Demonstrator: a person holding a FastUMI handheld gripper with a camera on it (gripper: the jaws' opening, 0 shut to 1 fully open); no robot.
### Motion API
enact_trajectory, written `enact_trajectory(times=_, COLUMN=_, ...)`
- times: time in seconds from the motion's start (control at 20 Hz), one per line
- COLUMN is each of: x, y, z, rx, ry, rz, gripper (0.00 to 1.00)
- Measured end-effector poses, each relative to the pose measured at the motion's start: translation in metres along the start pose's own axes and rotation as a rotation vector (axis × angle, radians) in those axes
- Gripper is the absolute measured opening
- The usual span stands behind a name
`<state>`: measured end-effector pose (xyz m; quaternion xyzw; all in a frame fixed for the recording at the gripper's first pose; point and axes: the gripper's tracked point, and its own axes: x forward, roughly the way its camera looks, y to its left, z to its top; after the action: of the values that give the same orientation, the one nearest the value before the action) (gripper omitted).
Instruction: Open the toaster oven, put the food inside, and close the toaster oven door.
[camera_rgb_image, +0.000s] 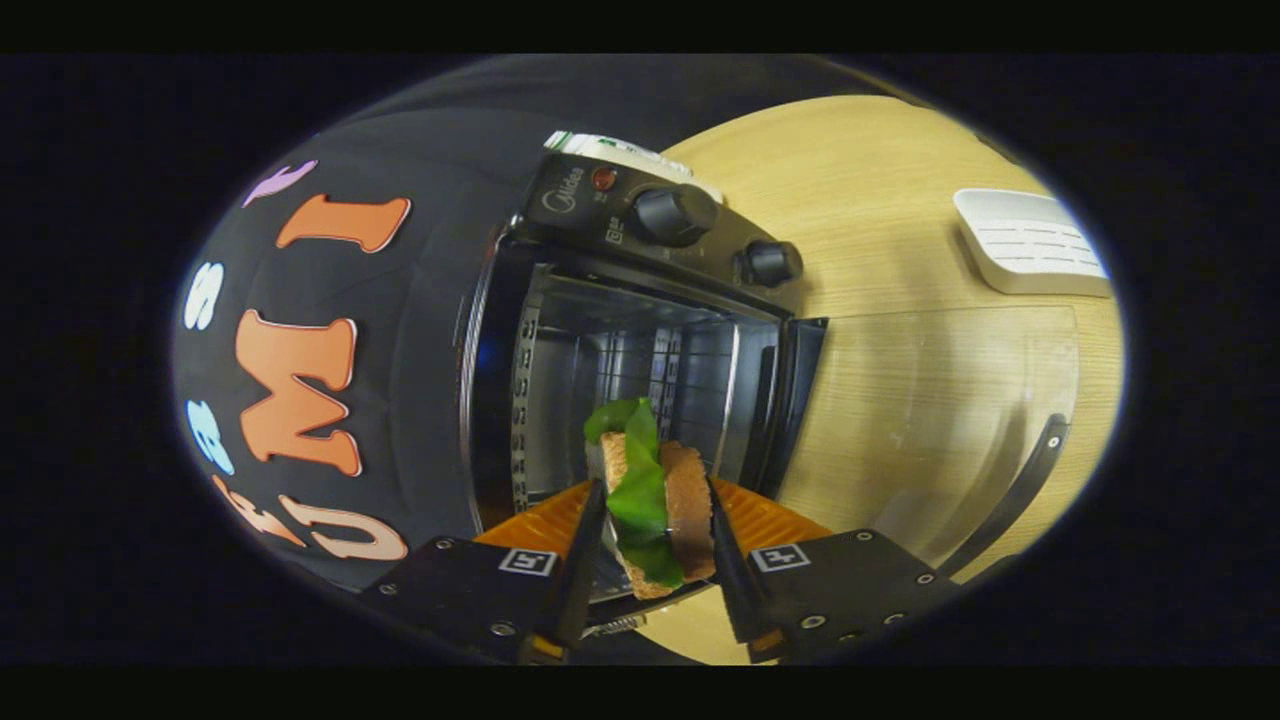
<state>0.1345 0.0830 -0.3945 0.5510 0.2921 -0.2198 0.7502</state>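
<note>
Tongs pinch the sandwich from both sides, one finger against each bread slice, holding it on edge just in front of the oven. The sandwich looks light and soft: two brown slices with green leaves between them, the leaves spilling out at top and bottom. It will squash under a hard squeeze, and the filling may slide out if the grip loosens, so the flat outer faces of the bread are the right place to hold it, with gentle pressure.

Oven stands open, its glass door folded down flat toward the camera, the handle at the door's near end. Below the sandwich, at the oven's mouth, lies an orange ribbed tray; whether it sits on a rack or on the door is hard to tell. Beyond the oven's knobs, on the pale wooden bench, rests a white box.
</note>
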Motion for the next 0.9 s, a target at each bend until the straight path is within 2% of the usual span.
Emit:
enact_trajectory(times=0.05, x=-0.001, y=-0.004, z=-0.002, rx=-0.014, ry=0.007, rz=-0.009, gripper=0.64)
enact_trajectory(times=0.1, x=-0.002, y=-0.01, z=-0.006, rx=-0.025, ry=0.026, rz=-0.018, gripper=0.68)
enact_trajectory(times=0.25, x=-0.003, y=-0.019, z=-0.014, rx=-0.028, ry=0.075, rz=-0.016, gripper=0.97)
enact_trajectory(times=0.5, x=-0.028, y=-0.022, z=-0.009, rx=-0.104, ry=0.063, rz=0.04, gripper=0.99)
enact_trajectory(times=0.8, x=-0.071, y=-0.046, z=-0.026, rx=-0.186, ry=0.134, rz=0.05, gripper=0.99)
enact_trajectory(times=0.9, x=-0.086, y=-0.054, z=-0.038, rx=-0.258, ry=0.179, rz=0.066, gripper=0.98)
